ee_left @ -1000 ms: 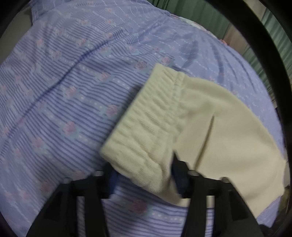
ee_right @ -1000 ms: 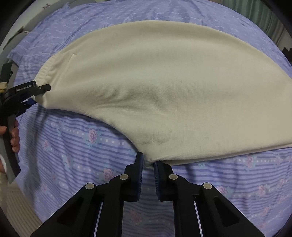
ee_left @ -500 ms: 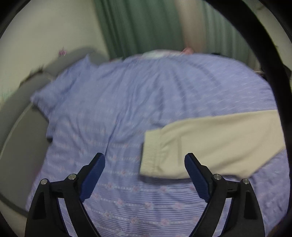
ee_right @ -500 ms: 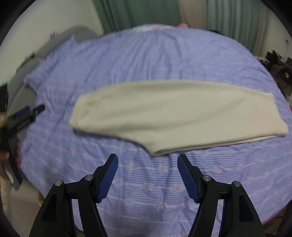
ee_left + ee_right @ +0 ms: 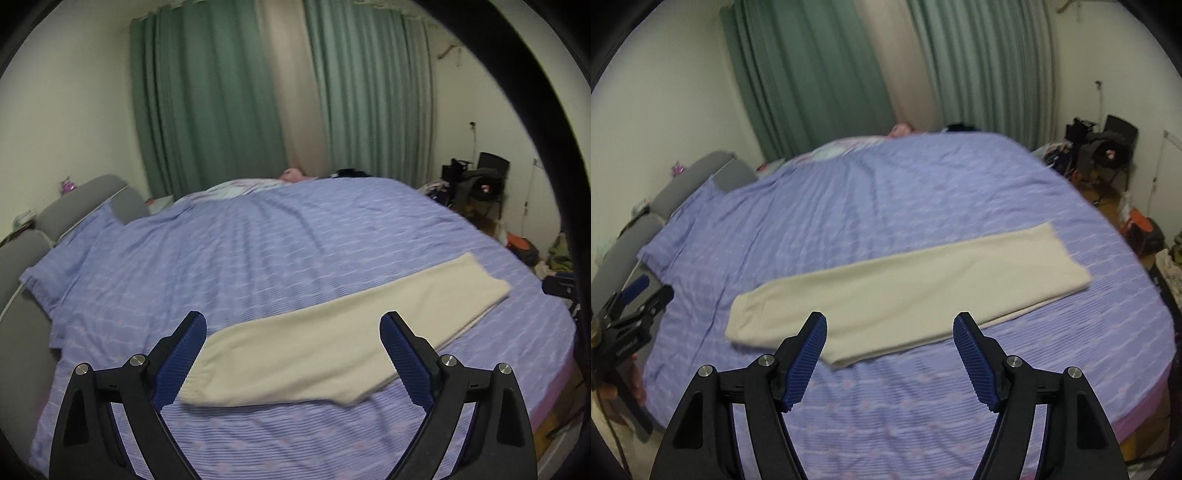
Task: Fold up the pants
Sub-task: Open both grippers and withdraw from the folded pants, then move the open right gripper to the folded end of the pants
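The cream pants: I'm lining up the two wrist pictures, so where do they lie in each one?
Left wrist view: the cream pants run from lower centre up to the right, waistband end by the left finger.
Right wrist view: the cream pants cross the middle, above the fingers.
Shared landmark: the green curtains behind the bed.

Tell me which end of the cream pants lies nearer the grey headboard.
The elastic waistband end of the cream pants lies nearer the grey headboard. It is gathered and rounded; the opposite end, with the leg hems, is cut straight and points toward the cluttered corner.
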Demonstrator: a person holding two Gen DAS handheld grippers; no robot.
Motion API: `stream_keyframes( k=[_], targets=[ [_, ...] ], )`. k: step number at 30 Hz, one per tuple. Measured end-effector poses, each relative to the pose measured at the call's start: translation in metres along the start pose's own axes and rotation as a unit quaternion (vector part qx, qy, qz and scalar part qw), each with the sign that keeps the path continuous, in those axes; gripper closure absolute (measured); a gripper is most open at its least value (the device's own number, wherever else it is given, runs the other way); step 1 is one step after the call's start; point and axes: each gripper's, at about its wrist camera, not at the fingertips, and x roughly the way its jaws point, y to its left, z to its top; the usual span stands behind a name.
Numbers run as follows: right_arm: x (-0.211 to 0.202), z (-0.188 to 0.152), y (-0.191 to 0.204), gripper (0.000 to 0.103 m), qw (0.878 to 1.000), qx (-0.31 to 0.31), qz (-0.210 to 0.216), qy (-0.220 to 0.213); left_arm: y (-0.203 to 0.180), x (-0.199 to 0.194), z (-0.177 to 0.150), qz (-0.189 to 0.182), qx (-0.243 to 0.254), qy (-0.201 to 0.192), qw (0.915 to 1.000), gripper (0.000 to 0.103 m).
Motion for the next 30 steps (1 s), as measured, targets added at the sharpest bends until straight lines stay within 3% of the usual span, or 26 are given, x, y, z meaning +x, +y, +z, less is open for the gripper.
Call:
stream_keyframes(
  k=[3,7,15,22,30],
  targets=[
    [-0.016,0.006,-0.043,0.031,1.000,0.010,-0.010,-0.018,-0.047,-0.006,0.007,-0.020,0.001,-0.007,0.9998,0.006],
    [-0.022,0.017,-0.106,0.031,0.999,0.014,-0.011,-0.028,-0.117,-0.008,0.015,-0.011,-0.006,-0.019,0.9997,0.006],
    [-0.009,0.051,-0.231,0.031,0.999,-0.004,0.050,-0.019,-0.240,0.006,0.026,0.047,-0.050,-0.021,0.9974,0.004],
    [0.027,0.065,-0.308,0.031,0.998,0.002,0.057,0.008,-0.312,0.048,0.025,0.050,-0.053,0.017,0.9972,0.004],
    [0.118,0.054,-0.387,0.032,0.996,0.064,0.043,0.033,-0.374,0.130,0.014,0.062,-0.040,0.072,0.9947,0.004]
  ],
)
